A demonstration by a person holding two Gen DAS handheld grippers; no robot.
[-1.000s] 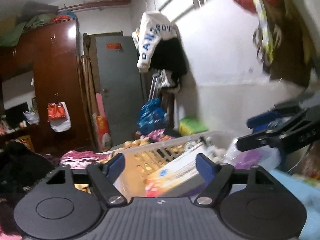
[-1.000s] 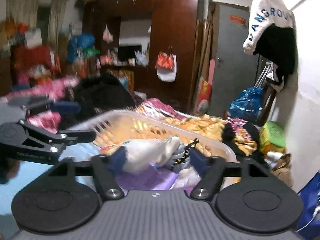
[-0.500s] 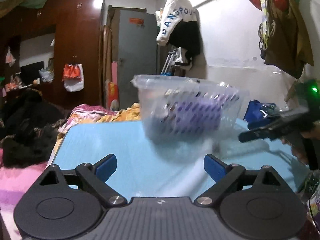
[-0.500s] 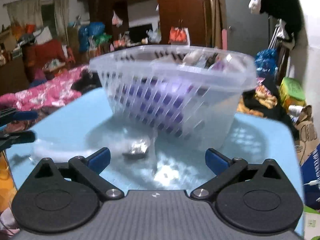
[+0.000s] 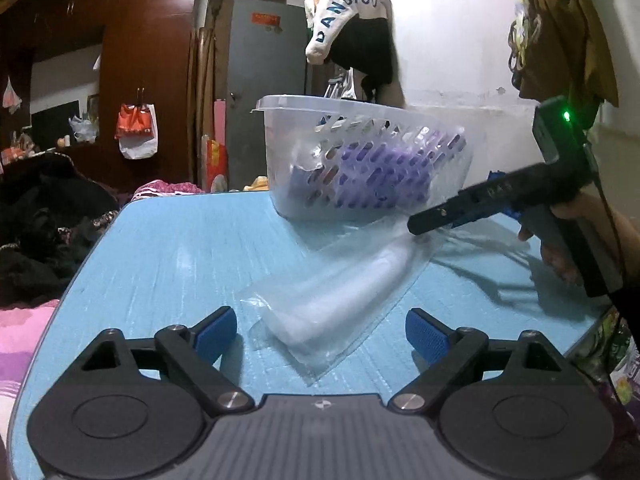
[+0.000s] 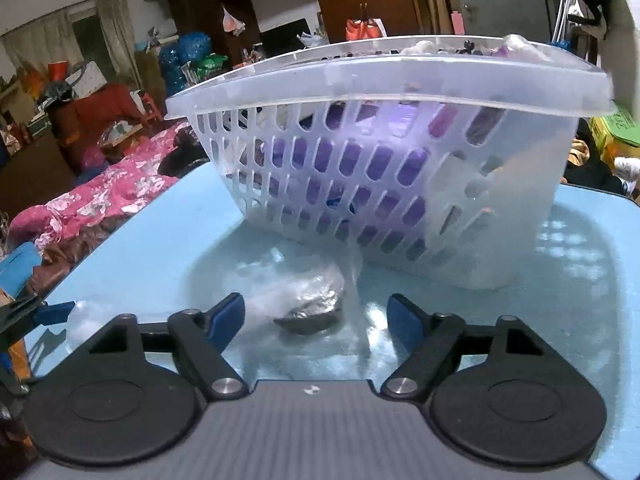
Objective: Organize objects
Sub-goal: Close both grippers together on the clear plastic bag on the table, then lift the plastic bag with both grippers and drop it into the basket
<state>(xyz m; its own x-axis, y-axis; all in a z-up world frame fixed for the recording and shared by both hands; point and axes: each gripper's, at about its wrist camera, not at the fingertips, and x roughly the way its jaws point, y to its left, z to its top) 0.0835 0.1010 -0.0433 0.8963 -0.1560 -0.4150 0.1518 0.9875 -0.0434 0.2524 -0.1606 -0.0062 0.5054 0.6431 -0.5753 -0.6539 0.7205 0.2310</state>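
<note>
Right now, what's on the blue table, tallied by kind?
Slotted plastic basket: 1
Clear plastic packet with a white tube-shaped item: 1
Total: 2, not counting the basket's contents, which can't be counted through the slots.

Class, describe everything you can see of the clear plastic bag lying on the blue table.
The bag is clear, crinkled film, lying flat and slanted on the blue table in front of the basket. A long white roll-like object shows inside; the right wrist view shows a dark, shiny lump at one end. It lies between each gripper's open jaws, left and right; contact cannot be told.
</note>
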